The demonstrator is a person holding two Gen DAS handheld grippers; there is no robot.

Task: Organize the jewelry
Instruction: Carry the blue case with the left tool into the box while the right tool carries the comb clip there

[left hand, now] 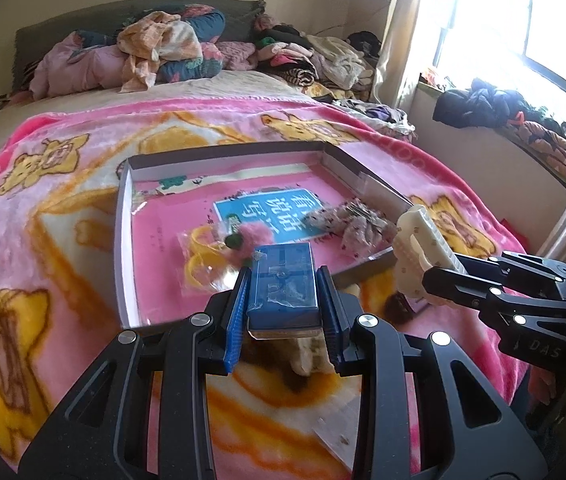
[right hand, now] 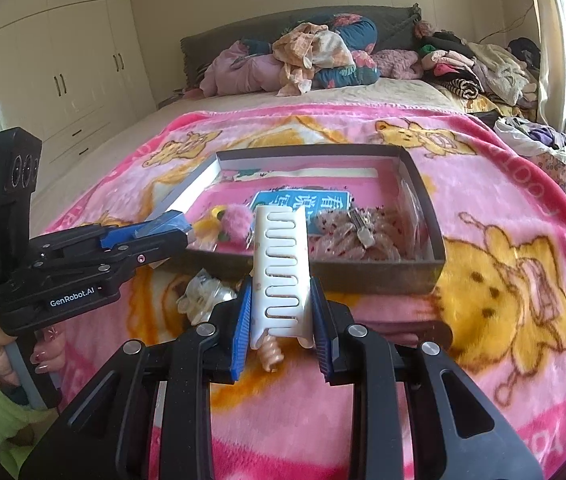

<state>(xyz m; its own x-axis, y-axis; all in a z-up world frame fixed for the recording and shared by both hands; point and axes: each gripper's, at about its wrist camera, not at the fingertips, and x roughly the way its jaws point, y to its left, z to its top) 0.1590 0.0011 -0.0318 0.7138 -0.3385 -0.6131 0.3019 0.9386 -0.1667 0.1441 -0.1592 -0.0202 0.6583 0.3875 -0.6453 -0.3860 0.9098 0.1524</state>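
A shallow cardboard box (left hand: 123,240) (right hand: 423,184) lies on the pink blanket. Inside it are a pink book, a clear bag with yellow rings and a pink pom-pom (left hand: 257,236) (right hand: 237,222), and speckled fabric bows with metal clips (left hand: 357,218) (right hand: 357,230). My left gripper (left hand: 282,300) (right hand: 179,228) is shut on a small blue box (left hand: 282,280), held at the box's near rim. My right gripper (right hand: 281,320) (left hand: 427,276) is shut on a cream claw hair clip (right hand: 281,264) (left hand: 419,248), just in front of the box's near right corner.
On the blanket before the box lie a clear bagged item (right hand: 203,300) and a spiral hair tie (right hand: 271,354). Piles of clothes (right hand: 323,56) sit at the bed's head. A window sill with dark clothes (left hand: 503,108) is right, wardrobes (right hand: 63,60) left.
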